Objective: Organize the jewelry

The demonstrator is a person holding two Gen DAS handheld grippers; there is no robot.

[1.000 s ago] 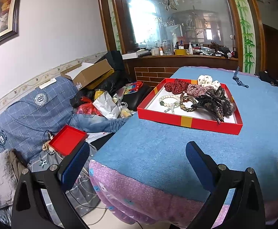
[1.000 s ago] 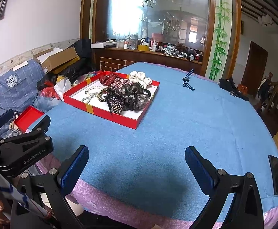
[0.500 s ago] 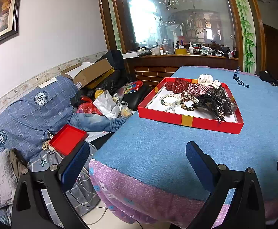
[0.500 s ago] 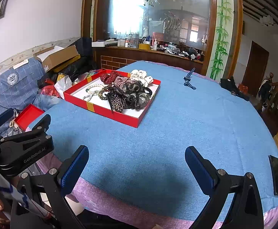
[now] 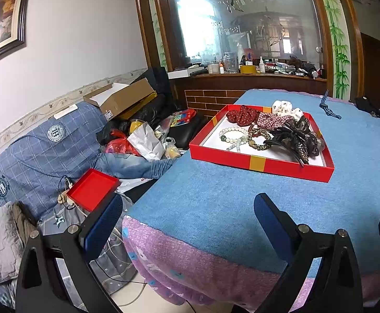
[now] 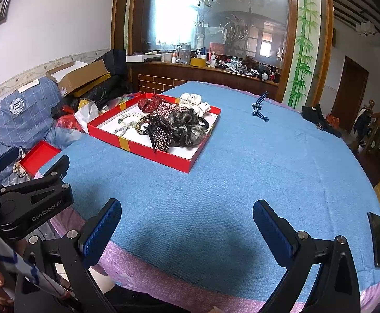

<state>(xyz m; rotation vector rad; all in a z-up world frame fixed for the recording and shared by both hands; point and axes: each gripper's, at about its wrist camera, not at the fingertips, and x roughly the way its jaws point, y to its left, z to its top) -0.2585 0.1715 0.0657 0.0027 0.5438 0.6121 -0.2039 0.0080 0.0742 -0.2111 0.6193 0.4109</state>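
A red tray (image 5: 257, 162) (image 6: 148, 154) sits on the blue tablecloth, far left of centre. In it lie a pearl bracelet (image 5: 233, 131) (image 6: 127, 120), a gold chain bracelet (image 5: 259, 137), red, checked, white and dark scrunchies (image 5: 297, 133) (image 6: 187, 125) and a studded black hair clip (image 6: 161, 137). My left gripper (image 5: 187, 221) is open and empty over the table's near left edge, well short of the tray. My right gripper (image 6: 186, 224) is open and empty above the near tablecloth. The left gripper's body (image 6: 33, 198) shows at the right wrist view's left.
A blue striped strap (image 6: 259, 107) (image 5: 328, 109) lies at the table's far side. A black phone (image 6: 376, 240) lies at the near right edge. A cluttered sofa with a small red lid (image 5: 92, 190), bags and a cardboard box (image 5: 122, 99) stands left of the table.
Both grippers have drifted slightly toward the tray; the tray appears a little nearer. Both stay open and empty.
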